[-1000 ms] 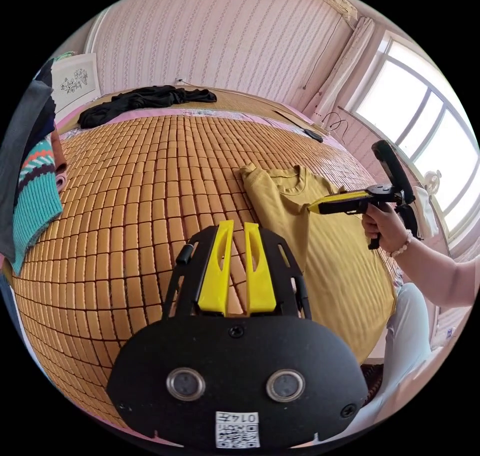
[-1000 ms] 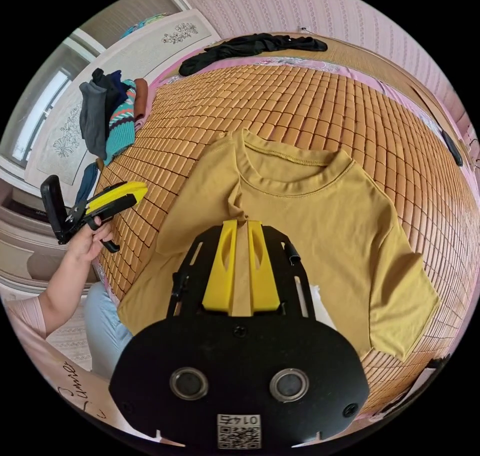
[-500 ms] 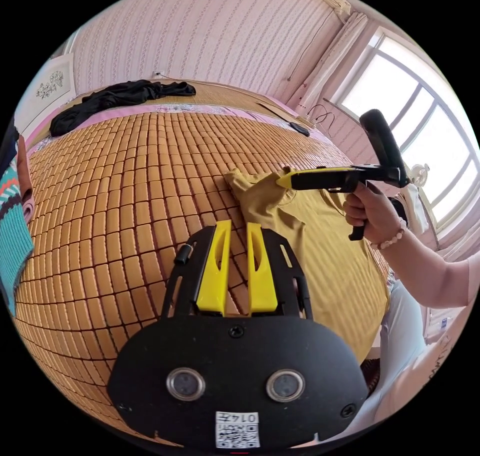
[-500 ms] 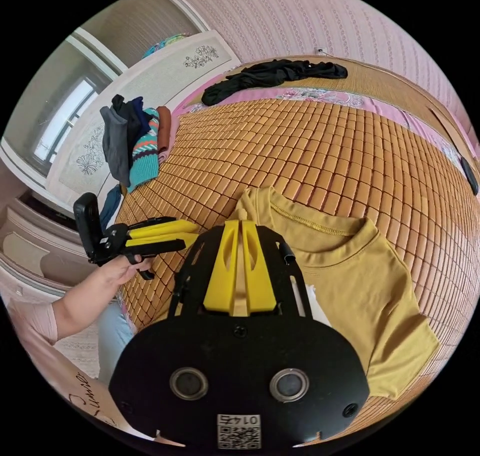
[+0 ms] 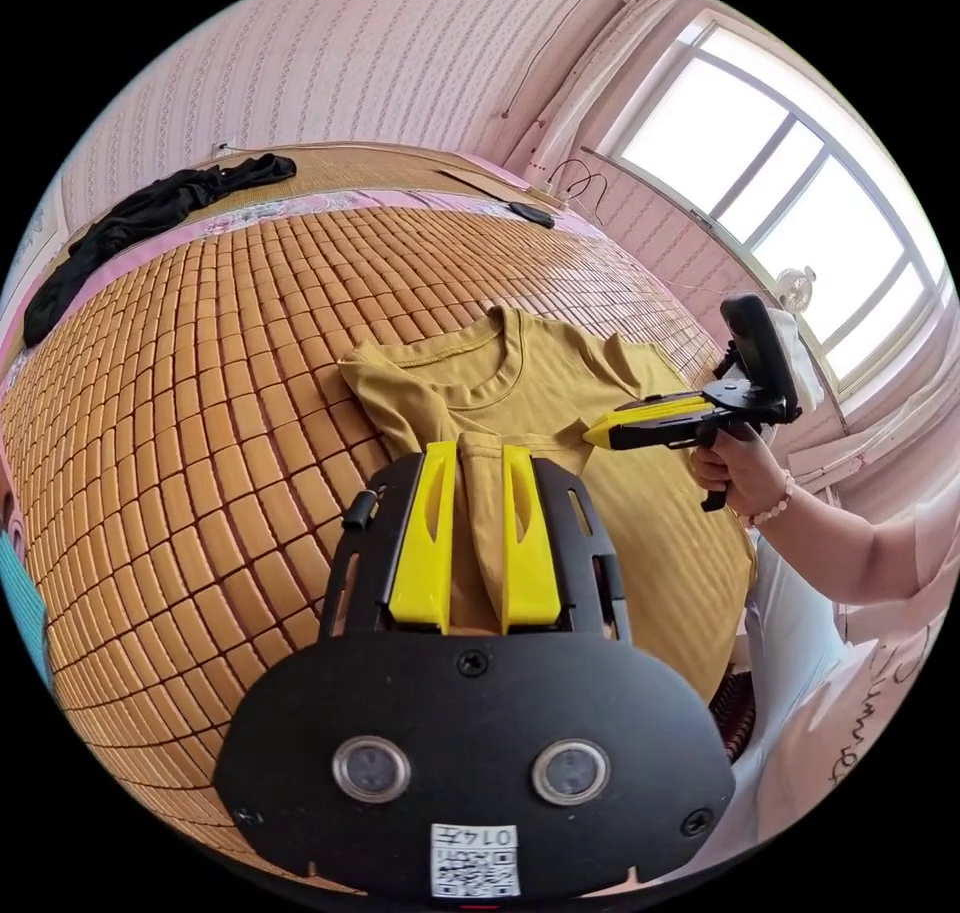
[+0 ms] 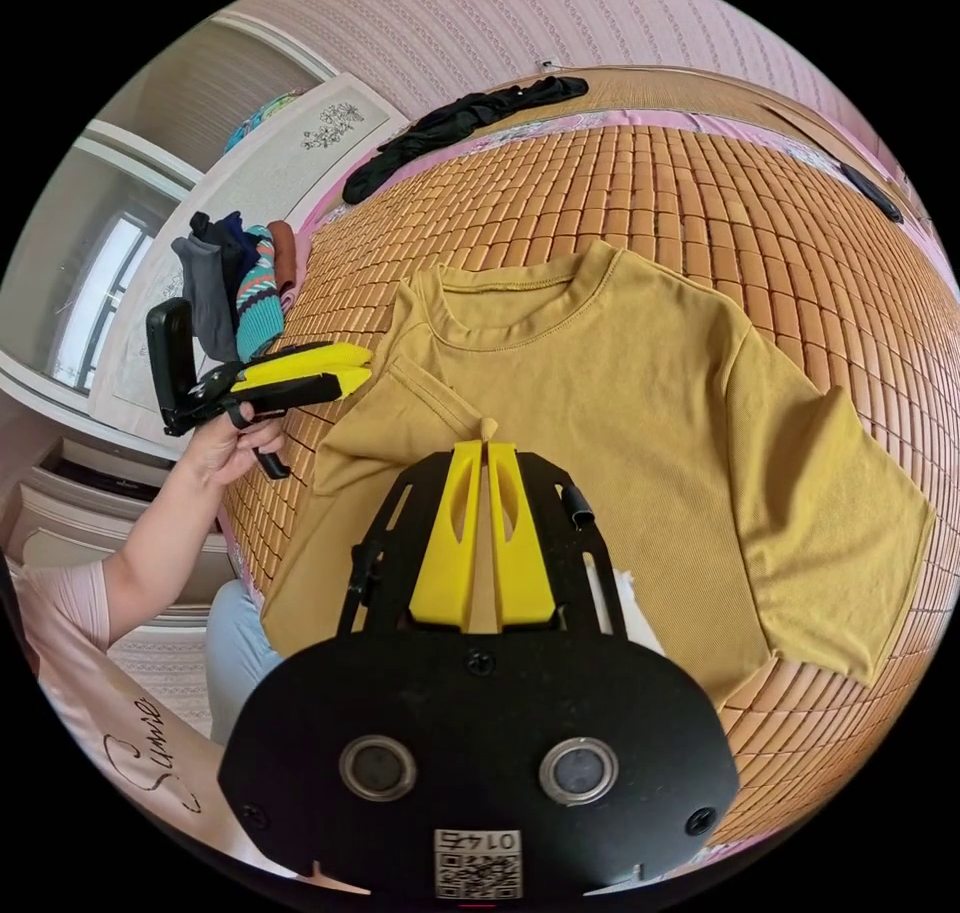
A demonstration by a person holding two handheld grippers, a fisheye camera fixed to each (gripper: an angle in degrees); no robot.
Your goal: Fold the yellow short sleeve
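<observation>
The bamboo mat point(image 6: 700, 203) spreads wide, with the yellow short sleeve point(image 6: 620, 403) flat on its near side. The right gripper point(image 6: 484, 445) pinches a tuft of its folded left sleeve. The left gripper point(image 5: 478, 453) hangs above the shirt, its jaws spread.

A woven bamboo mat point(image 5: 200, 353) covers the bed, a black garment point(image 6: 450, 123) crumpled at its far edge, more clothes point(image 6: 235, 283) piled beside it, near a bright window point(image 5: 790, 183).
</observation>
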